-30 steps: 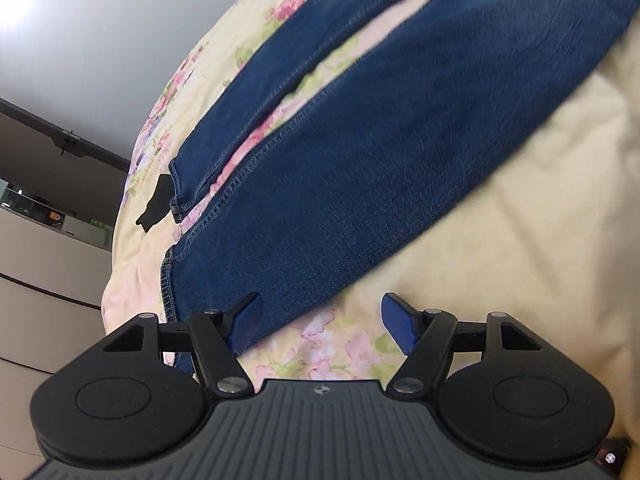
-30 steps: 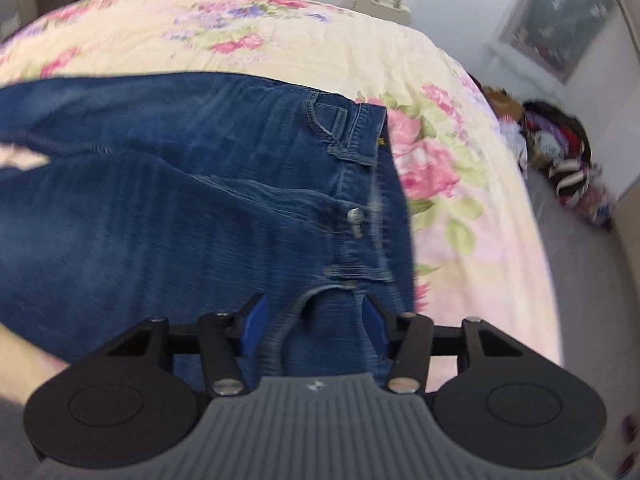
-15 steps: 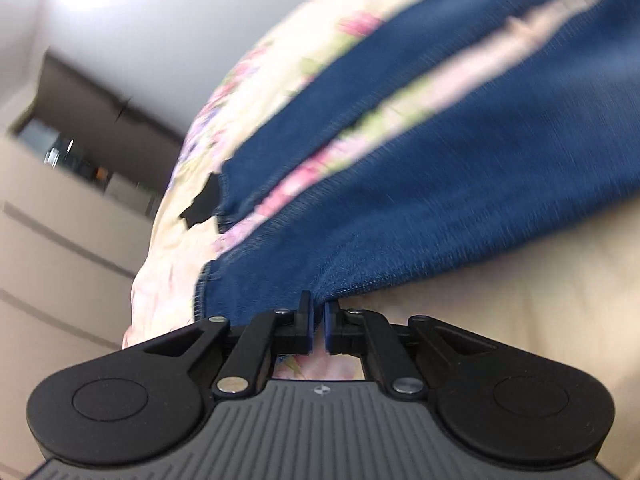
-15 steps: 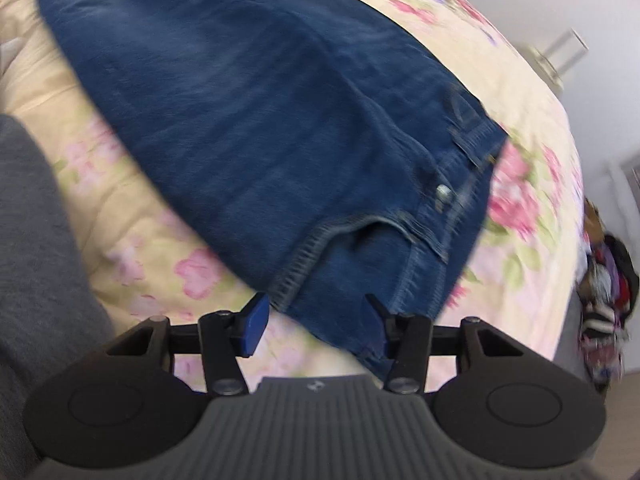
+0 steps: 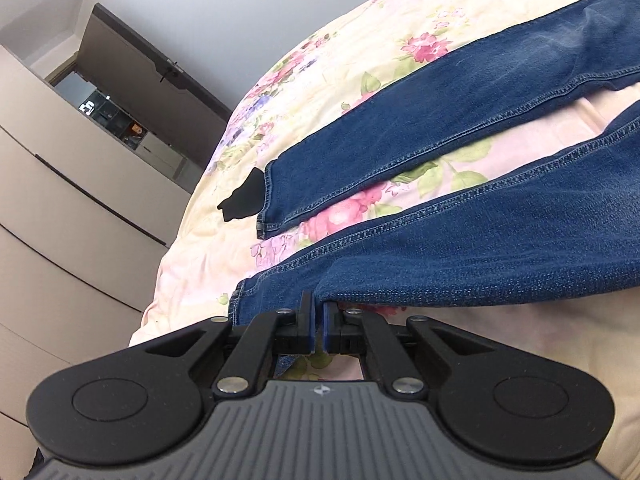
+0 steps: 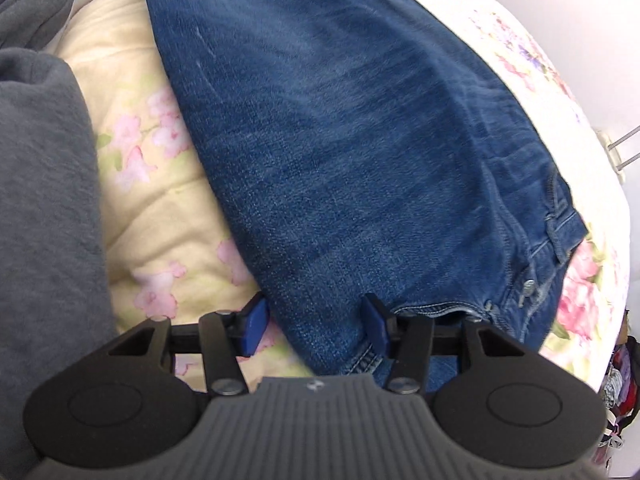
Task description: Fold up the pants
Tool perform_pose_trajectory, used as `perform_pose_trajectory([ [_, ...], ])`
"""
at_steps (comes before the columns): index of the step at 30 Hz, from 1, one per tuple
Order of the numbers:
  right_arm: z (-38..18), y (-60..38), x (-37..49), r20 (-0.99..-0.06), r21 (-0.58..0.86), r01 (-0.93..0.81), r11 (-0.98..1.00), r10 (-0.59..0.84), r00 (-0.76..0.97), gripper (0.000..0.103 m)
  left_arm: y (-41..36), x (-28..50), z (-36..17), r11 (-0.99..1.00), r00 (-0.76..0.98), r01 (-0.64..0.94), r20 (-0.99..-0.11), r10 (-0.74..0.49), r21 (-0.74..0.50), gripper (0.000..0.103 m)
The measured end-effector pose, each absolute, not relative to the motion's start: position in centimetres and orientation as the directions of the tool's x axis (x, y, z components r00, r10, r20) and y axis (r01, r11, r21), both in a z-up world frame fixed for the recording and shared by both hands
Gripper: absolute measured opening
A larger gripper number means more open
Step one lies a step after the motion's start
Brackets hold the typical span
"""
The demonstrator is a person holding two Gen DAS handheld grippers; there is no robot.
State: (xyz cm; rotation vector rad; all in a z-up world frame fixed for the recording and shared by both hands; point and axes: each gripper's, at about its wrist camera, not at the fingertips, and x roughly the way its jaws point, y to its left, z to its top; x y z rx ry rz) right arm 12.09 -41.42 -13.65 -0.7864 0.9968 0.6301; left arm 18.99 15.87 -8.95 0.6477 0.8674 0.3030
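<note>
— Where are the pants?

— The dark blue denim pants (image 5: pixel 480 240) lie spread flat on the pale yellow bedspread printed with pink flowers (image 5: pixel 340 92). Straight ahead of my left tongs (image 5: pixel 318 320) is the near leg; its outer edge runs right into the tips. The far leg (image 5: pixel 420 132) lies beyond it, apart from the near one, with a strip of bedspread showing between them.

— What do the left tongs have?

— They are pinched shut on the folded side edge of the near leg, close to its hem. The blue pads sit almost together with the denim clamped between them, and the cloth rises to the tips in a small ridge.

— And the right?

— My right tongs (image 6: pixel 316 324) stand about half wide over the waist end of the pants (image 6: pixel 360 140). The left blue pad (image 6: pixel 254 326) is over the bedspread (image 6: pixel 160 208) just beside the denim edge; the right pad rests on the cloth near the waistband. The pads do not press on it. A metal button (image 6: pixel 528 287) shows to their right.

— Anything else nearby?

— A small flat black scrap (image 5: pixel 242 198) lies touching the far leg's hem. Left of my right tongs is grey fleece cloth (image 6: pixel 44 220). Beyond the bed, left of my left tongs, stand beige drawer fronts (image 5: pixel 60 220).
</note>
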Motion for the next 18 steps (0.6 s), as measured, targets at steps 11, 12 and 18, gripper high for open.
perform_pose_trajectory([
  [11,-12.9,-41.1,11.3,-0.852,-0.352,-0.714,0.605,0.109,0.513,0.013,16.4,19.6,-8.2,0.811,0.621,-0.077,-0.608,0.494,0.58,0.003],
  [12,-12.2,-41.1,11.2,-0.839,-0.369,-0.704,0.607,0.108,0.533,0.012,16.6,19.5,-8.0,0.817,0.625,-0.086,-0.608,0.49,0.57,0.003],
  [18,-6.9,-41.6,11.2,-0.736,-0.462,-0.599,0.654,0.094,0.67,0.008,17.8,20.0,-5.2,0.849,0.648,-0.135,-0.603,0.465,0.51,0.003],
])
